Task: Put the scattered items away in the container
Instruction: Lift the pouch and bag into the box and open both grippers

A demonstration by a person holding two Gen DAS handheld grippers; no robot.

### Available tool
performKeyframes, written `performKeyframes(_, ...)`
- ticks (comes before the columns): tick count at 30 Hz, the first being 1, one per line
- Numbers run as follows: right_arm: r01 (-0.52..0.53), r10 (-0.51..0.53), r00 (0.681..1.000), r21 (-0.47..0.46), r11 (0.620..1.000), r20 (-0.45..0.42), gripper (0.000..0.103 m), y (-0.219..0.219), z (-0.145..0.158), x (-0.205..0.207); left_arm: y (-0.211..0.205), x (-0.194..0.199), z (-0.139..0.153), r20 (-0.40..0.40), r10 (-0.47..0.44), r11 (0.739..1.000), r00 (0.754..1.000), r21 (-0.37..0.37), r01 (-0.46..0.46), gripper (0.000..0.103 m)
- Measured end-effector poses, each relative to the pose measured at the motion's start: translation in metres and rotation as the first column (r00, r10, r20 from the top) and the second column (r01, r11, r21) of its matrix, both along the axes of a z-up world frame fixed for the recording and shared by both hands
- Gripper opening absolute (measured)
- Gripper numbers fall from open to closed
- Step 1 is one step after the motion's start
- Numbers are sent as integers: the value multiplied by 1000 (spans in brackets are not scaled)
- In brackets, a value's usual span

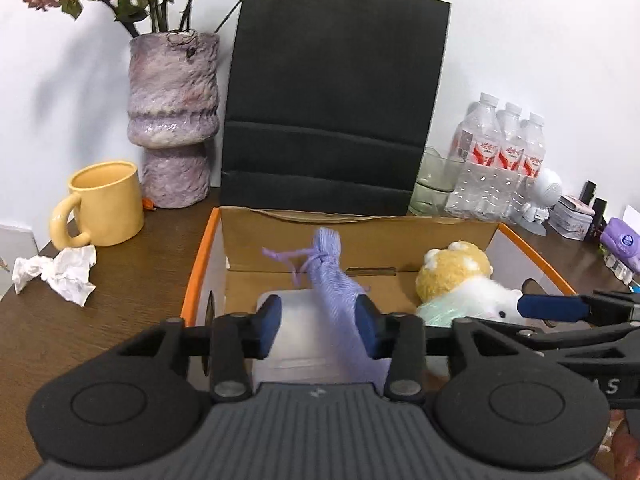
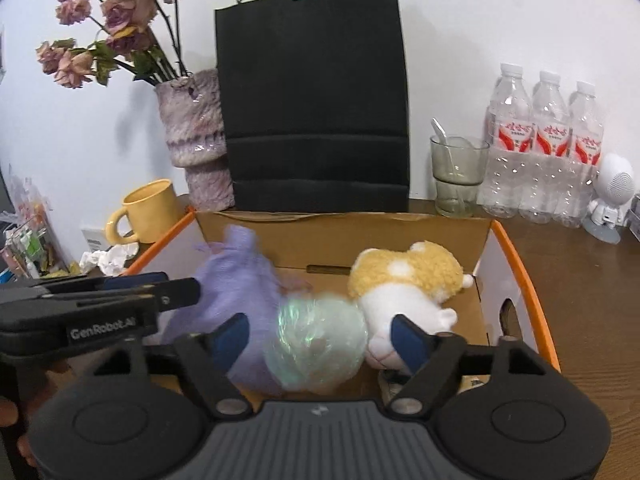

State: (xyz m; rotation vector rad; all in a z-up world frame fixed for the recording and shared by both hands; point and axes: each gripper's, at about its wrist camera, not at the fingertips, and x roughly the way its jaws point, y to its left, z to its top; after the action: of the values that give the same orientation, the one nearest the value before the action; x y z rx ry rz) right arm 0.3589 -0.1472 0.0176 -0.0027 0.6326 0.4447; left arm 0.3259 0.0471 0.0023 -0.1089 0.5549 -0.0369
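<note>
A cardboard box (image 1: 360,232) with orange edges is the container; it also shows in the right wrist view (image 2: 340,232). My left gripper (image 1: 318,326) is open above the box; a lilac drawstring pouch (image 1: 334,280) hangs blurred between its fingers, touching the right pad. The pouch (image 2: 236,276) is blurred in the right wrist view too. My right gripper (image 2: 320,336) is open over the box, with a shiny pale-green ball (image 2: 316,344) blurred between its fingers. A yellow-and-white plush toy (image 2: 404,284) lies in the box, also seen in the left wrist view (image 1: 456,280). A clear plastic case (image 1: 296,332) lies under the pouch.
A crumpled tissue (image 1: 60,272) lies on the wooden table left of the box, by a yellow mug (image 1: 104,204). A vase of dried roses (image 1: 172,120), a black paper bag (image 1: 332,112), a glass (image 2: 456,176), water bottles (image 2: 544,144) and a white figurine (image 2: 608,196) stand behind.
</note>
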Motion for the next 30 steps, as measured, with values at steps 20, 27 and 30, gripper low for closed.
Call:
performKeyframes(20,59,-59,997,13,998,51,102,-16,24,-20,2,-20,22,75,117,991,990,53,-121,103)
performKeyframes(27,119,-121,988,26,993,98,102,-42,36,-52,1,-55,35,126,138,989,982,28,-143,103)
performKeyframes(30,134,-136,985,28,991,108,102,-54,39,-70,-1,-75,38,141,136,990,981,20,-140,103)
